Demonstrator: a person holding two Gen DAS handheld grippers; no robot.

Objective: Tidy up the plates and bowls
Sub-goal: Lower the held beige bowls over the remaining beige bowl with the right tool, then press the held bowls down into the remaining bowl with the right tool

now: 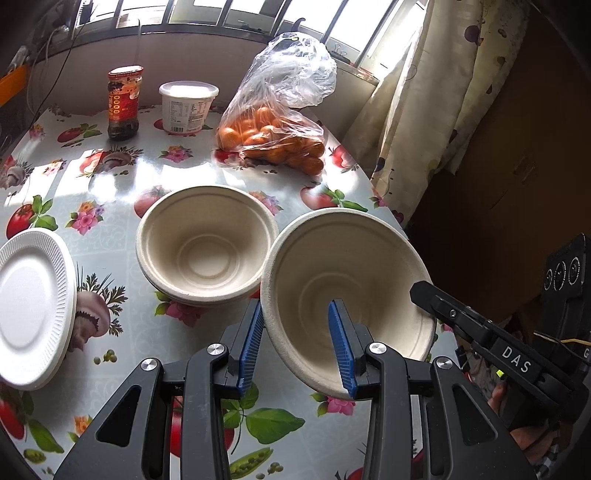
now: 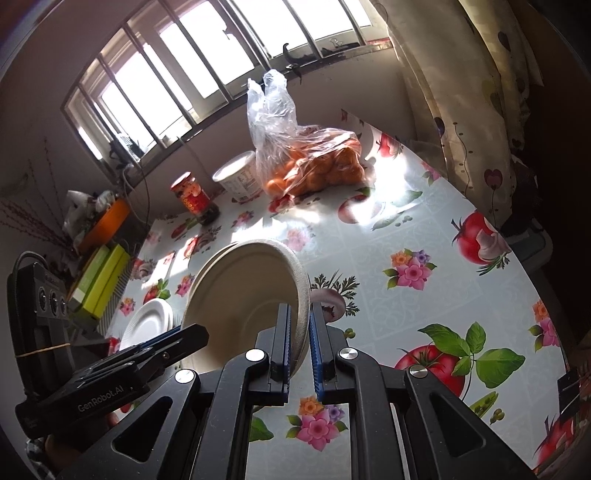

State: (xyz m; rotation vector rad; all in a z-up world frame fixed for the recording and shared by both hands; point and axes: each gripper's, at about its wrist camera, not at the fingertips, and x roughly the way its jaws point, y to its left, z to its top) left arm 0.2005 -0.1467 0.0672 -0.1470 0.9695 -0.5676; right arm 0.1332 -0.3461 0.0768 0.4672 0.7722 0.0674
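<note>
Landmark: stacked bowls (image 1: 207, 247), beige pulp, nested, standing on table (image 1: 122, 325) w/ fruit-and-flower oilcloth.

- Held bowl (image 1: 347, 295): same beige type, tilted, lifted off table, just right of stack, rim close to stack's rim; touching or not, can't tell. Gripped from two sides.
- Left gripper (image 1: 297, 341): blue fingers (image 1: 341, 347) partway apart, straddling bowl's near-left wall: one pad inside bowl, other outside. Pads look to be against wall.
- Right gripper (image 2: 300, 343): fingers (image 2: 316, 350) nearly together, clamped on bowl's rim (image 2: 301, 295), rim edge pinched between pads. In left wrist view it comes in from far right of stack, tip at bowl's right rim.
- White plates (image 1: 31, 306): ribbed rim, stacked, left of bowl stack, at table edge.
- Behind stack, toward window (image 1: 221, 11): jar w/ red label (image 1: 123, 103), white tub w/ lid (image 1: 188, 107), clear bag of oranges (image 1: 273, 129) (bag behind-right).
- Curtain (image 1: 424, 110): patterned, hanging right of stack beyond table edge.
- Person's hand: partly visible under right gripper's body, lower right of left wrist view.
</note>
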